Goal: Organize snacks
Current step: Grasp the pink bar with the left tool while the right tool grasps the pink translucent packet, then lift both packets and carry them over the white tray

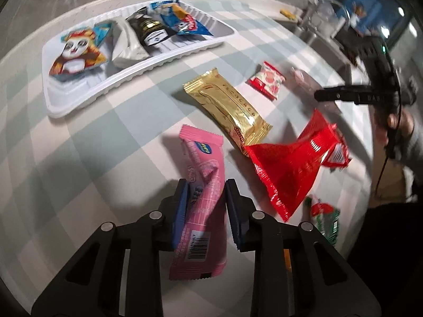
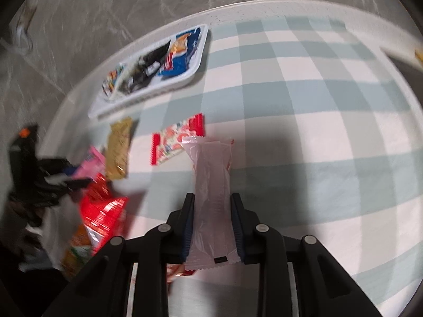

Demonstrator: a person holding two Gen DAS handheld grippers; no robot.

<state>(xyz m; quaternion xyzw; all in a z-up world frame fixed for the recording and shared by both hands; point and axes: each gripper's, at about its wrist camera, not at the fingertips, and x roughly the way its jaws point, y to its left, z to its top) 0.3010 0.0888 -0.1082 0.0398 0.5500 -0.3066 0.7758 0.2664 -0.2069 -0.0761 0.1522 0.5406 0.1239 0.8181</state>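
My left gripper [image 1: 206,186] is shut on a pink snack packet [image 1: 202,158], which sticks out forward over the checked tablecloth. My right gripper [image 2: 212,196] is shut on a pale, see-through pink packet [image 2: 208,163] that stands up between its pads. A white tray [image 1: 79,89] at the far left holds a panda packet [image 1: 76,52], a white one [image 1: 127,45], a black one [image 1: 150,29] and a blue one [image 1: 182,21]. Loose on the cloth lie a gold packet [image 1: 230,105], a red bag [image 1: 288,163] and a small red-and-white packet [image 1: 267,80].
A green-and-red packet [image 1: 325,216] lies near the right edge, below the red bag. The round table's edge curves behind the tray [image 2: 148,97], with grey floor beyond. A hand [image 1: 401,126] holds the other gripper at the right. Clutter stands at the far right back.
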